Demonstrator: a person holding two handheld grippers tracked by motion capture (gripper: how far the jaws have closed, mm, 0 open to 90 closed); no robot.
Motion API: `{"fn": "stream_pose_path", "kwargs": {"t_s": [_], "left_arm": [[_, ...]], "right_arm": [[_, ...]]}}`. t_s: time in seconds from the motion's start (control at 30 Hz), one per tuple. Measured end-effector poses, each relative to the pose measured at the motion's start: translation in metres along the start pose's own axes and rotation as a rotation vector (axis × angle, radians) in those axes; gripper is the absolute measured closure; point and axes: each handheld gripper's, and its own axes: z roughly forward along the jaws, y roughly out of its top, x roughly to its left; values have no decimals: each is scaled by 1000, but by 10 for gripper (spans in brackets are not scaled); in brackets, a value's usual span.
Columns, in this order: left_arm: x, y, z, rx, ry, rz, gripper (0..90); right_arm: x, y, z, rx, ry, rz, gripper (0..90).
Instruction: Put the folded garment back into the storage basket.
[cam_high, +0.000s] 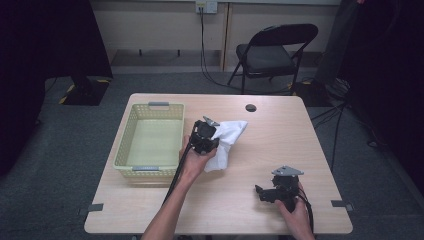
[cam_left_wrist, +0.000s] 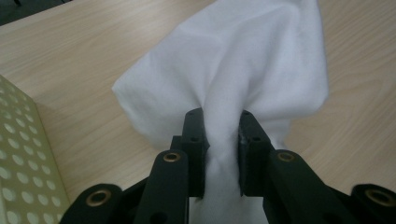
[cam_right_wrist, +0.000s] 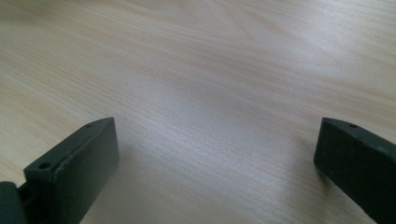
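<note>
Nearest the high camera, two forearms come in from the bottom edge, each hand carrying a gripper. Toward the near right corner of the tabletop (cam_high: 260, 150), the right gripper (cam_high: 260, 191) sits low and points to the left; in its own view the jaws stand wide apart with bare wood grain between them, grasping nothing. At mid-table, the left gripper (cam_left_wrist: 219, 149) has its jaws clenched on a bunched fold of a white cloth (cam_left_wrist: 243, 65). From the pinch, the cloth fans out ahead of the jaws; seen from above, its long axis runs from the far right down toward the near left, with a corner lying on the wood by the hand. Just to the left of that hand sits a pale yellow perforated basket (cam_high: 125, 131), close to the cloth.
</note>
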Motion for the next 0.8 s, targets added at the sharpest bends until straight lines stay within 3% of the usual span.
{"fn": "stream_pose_path", "kwargs": {"t_s": [0.4,0.63,0.8], "left_arm": [[-2,13,-23,-35,2,29,767],[7,16,-37,-64,-6,10,767],[17,14,-45,-66,12,3,767]], "right_arm": [[0,0,0,-1,-1,-1,0],[0,0,0,0,-1,0,0],[0,0,0,-1,-1,-1,0]]}}
